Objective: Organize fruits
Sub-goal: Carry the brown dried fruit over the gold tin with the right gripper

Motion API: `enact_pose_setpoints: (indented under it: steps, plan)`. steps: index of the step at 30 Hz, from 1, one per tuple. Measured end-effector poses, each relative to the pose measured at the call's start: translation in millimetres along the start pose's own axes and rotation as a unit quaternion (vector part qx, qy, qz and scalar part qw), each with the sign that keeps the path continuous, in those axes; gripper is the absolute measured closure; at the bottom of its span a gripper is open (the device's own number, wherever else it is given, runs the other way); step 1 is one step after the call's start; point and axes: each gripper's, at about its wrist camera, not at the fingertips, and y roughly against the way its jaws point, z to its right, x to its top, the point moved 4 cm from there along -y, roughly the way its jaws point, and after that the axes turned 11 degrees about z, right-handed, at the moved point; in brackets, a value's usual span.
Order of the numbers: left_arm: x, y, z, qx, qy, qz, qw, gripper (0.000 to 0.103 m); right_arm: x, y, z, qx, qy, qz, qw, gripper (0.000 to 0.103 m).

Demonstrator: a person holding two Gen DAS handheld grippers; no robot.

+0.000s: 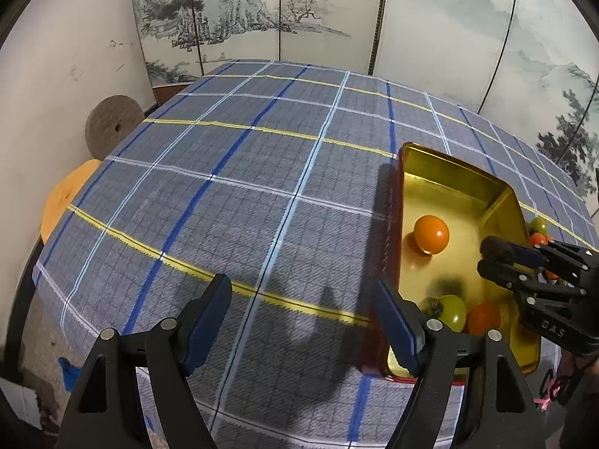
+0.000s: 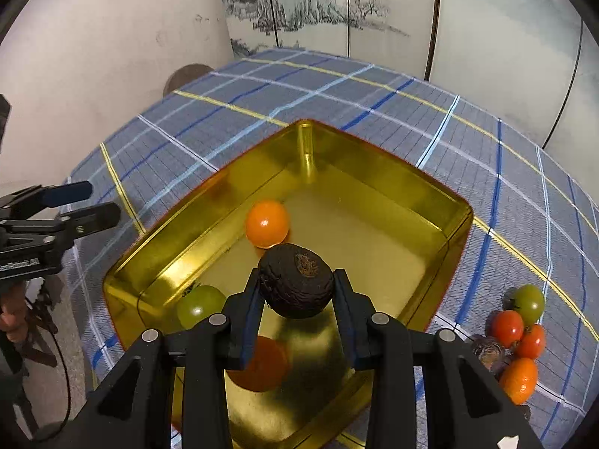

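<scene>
We begin with the plaid tablecloth (image 1: 232, 194), blue-grey with yellow and white lines, which covers the table in front of a painted folding screen (image 1: 262, 11). On it stands the gold tin tray (image 2: 430, 187), red on the outside, and this is where we judge the fruits are being gathered.

Our right gripper (image 2: 295, 299) hangs over the tray's near half, its jaws pinching a dark, wrinkled round fruit (image 2: 295, 280) clear of the tray floor. Our left gripper (image 1: 303, 321) stands spread with nothing between its jaws, over bare cloth just beside the tray's left wall.

Three fruits lie in the tray already: an orange one (image 2: 266, 223) toward the middle, a green tomato (image 2: 200, 305) against the near left wall, and a second orange one (image 2: 262, 364) partly hidden under our right fingers. Outside, near the tray's right wall, a small pile still waits (image 2: 518, 336): a green tomato, two red ones, an orange one and a dark one.

So we take the step in hand to be the placing of the dark fruit. The next move calls for lowering it onto a free patch of the tray floor, to the right of the fruits there, and only then spreading the jaws, since round fruit will likely roll on smooth metal. After that, the pile on the right is the nearest work.
</scene>
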Motion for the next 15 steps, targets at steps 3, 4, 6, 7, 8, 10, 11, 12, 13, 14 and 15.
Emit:
enact_pose_setpoints:
  steps: [3,4,6,7,8,10,11,12,13,14,15]
  plan:
    - [-2,0,0,0.001,-0.001,-0.003,1.0000,0.026,-1,-8,-1,-0.003,0.003,-0.009,1.000,0.070]
    - [-3,0,0,0.000,-0.002,-0.003,1.0000,0.026,-1,-10,-1,-0.004,0.003,-0.012,1.000,0.070]
    - [-4,0,1,-0.002,-0.002,-0.005,1.0000,0.026,-2,-14,-1,-0.003,0.003,-0.017,1.000,0.070]
    - [-5,0,1,-0.003,-0.002,-0.005,1.0000,0.026,-2,-16,-1,-0.004,0.003,-0.019,1.000,0.070]
    - [-5,0,1,-0.004,-0.002,-0.006,1.0000,0.026,-2,-17,-1,-0.005,0.003,-0.021,1.000,0.070]
    - [-6,0,2,-0.005,-0.003,-0.008,0.9999,0.026,-3,-20,-2,-0.005,0.004,-0.025,1.000,0.070]
    - [-7,-1,2,-0.006,-0.003,-0.009,0.9999,0.026,-4,-21,-2,-0.006,0.005,-0.028,1.000,0.070]
    - [-8,-1,3,-0.006,-0.004,-0.010,0.9999,0.026,-4,-22,-2,-0.006,0.005,-0.029,1.000,0.070]
    - [-8,-1,4,-0.007,-0.005,-0.011,0.9999,0.026,-5,-24,-3,-0.007,0.006,-0.032,0.999,0.070]
    - [-8,-1,4,-0.007,-0.006,-0.012,0.9999,0.026,-5,-25,-3,-0.007,0.007,-0.033,0.999,0.070]
    - [-9,-1,5,-0.008,-0.008,-0.012,0.9999,0.026,-5,-25,-3,-0.008,0.007,-0.034,0.999,0.070]
